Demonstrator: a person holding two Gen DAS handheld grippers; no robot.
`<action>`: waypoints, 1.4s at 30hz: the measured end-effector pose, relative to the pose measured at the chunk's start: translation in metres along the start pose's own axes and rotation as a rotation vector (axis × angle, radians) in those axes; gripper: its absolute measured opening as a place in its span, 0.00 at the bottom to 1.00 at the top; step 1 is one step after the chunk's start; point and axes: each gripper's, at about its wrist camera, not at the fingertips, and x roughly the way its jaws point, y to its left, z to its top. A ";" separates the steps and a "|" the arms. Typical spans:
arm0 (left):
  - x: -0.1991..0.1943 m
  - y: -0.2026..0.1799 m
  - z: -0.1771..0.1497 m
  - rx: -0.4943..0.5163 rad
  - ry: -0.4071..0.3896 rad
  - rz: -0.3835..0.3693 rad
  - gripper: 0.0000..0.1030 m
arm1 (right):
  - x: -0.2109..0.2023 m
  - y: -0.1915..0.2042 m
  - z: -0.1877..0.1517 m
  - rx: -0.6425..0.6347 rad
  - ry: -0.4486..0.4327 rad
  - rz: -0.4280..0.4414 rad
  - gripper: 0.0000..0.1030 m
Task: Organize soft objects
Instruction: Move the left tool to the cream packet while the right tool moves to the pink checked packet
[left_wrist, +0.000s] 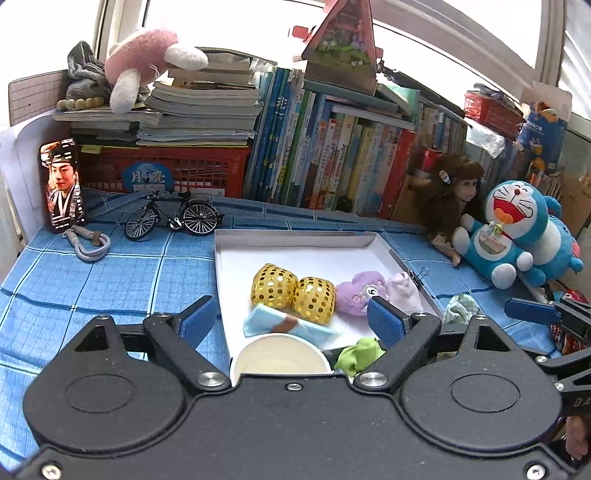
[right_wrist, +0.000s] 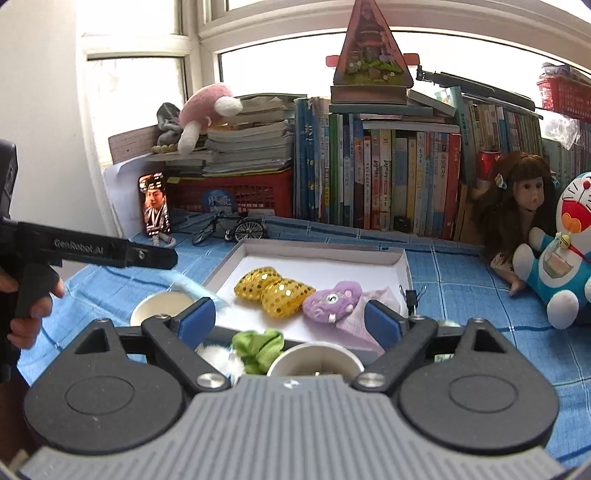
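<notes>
A white shallow tray (left_wrist: 295, 236) lies on the blue checked cloth. It holds two gold sequined pieces (left_wrist: 291, 291), a purple plush (left_wrist: 354, 295) and a pale pink pouch (left_wrist: 404, 291). A light blue folded cloth (left_wrist: 288, 326) overlaps the tray's near part, with a paper cup (left_wrist: 280, 360) and a green cloth (left_wrist: 360, 354) closest to me. My left gripper (left_wrist: 291, 321) hovers open above them, nothing between its pads. My right gripper (right_wrist: 290, 321) is open too, over the green cloth (right_wrist: 258, 347) and a second paper cup (right_wrist: 314, 358), short of the purple plush (right_wrist: 332, 301).
A doll (right_wrist: 524, 206) and a blue cat plush (left_wrist: 513, 229) sit at the right. A model bicycle (left_wrist: 173, 218), a phone (left_wrist: 62, 184) and a rope loop (left_wrist: 88, 243) lie at the left. Books, a red basket (left_wrist: 166, 166) and a pink plush (left_wrist: 147, 59) line the back.
</notes>
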 end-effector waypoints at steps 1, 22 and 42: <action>-0.002 0.001 -0.002 0.003 -0.003 0.000 0.86 | 0.000 0.001 -0.003 -0.003 0.000 -0.004 0.90; -0.012 0.055 -0.061 -0.035 -0.013 0.146 0.79 | -0.013 0.048 -0.081 -0.201 -0.010 0.021 0.90; 0.043 0.066 -0.110 -0.126 -0.010 0.216 0.38 | 0.020 0.069 -0.131 -0.099 -0.015 -0.095 0.76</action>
